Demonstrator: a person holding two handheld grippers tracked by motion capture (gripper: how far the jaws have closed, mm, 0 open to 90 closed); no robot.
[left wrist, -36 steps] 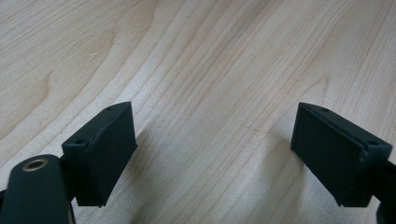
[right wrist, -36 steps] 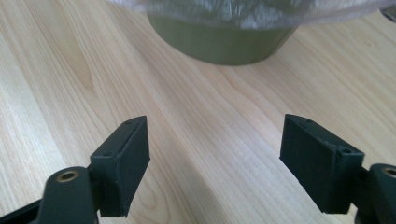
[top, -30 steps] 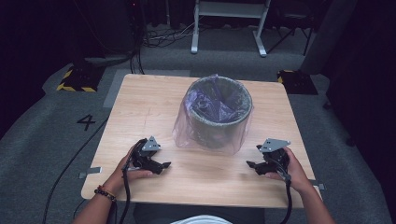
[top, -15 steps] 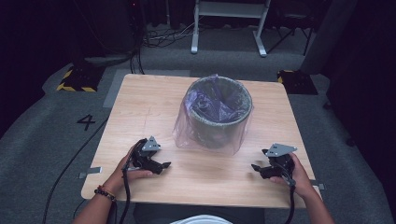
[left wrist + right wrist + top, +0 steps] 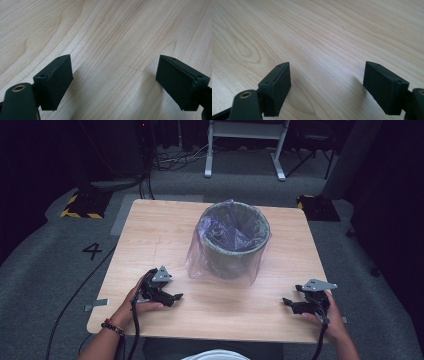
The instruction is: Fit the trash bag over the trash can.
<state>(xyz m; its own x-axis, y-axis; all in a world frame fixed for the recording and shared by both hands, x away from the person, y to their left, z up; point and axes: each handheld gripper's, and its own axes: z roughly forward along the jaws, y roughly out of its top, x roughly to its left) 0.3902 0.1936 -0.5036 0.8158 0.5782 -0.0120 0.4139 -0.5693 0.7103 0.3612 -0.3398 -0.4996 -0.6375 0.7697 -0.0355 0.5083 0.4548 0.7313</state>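
A: Okay, high view first. Bin (image 5: 234,240) sits mid-desk, toward the far side, with a clear bag (image 5: 220,262) lining it and draping down the outside. Left gripper (image 5: 175,297) rests near the front edge of the desk (image 5: 150,230), right gripper (image 5: 286,302) near the front right corner. Both well apart from the bin.

B: Holding anything?

A: No. Left gripper view: jaws wide, just bare wood grain between them, low over the desk. Right gripper view: same, jaws wide, nothing in the gap.

B: So which step?

A: Looks like a rest pose, no contact with bin or bag. I'd call the work on the bag either finished or not yet begun; can't tell which.

B: Next move?

A: If it goes on, reach forward to the bag's rim or its loose skirt, one gripper each side, and pinch thin film without dragging the bin.
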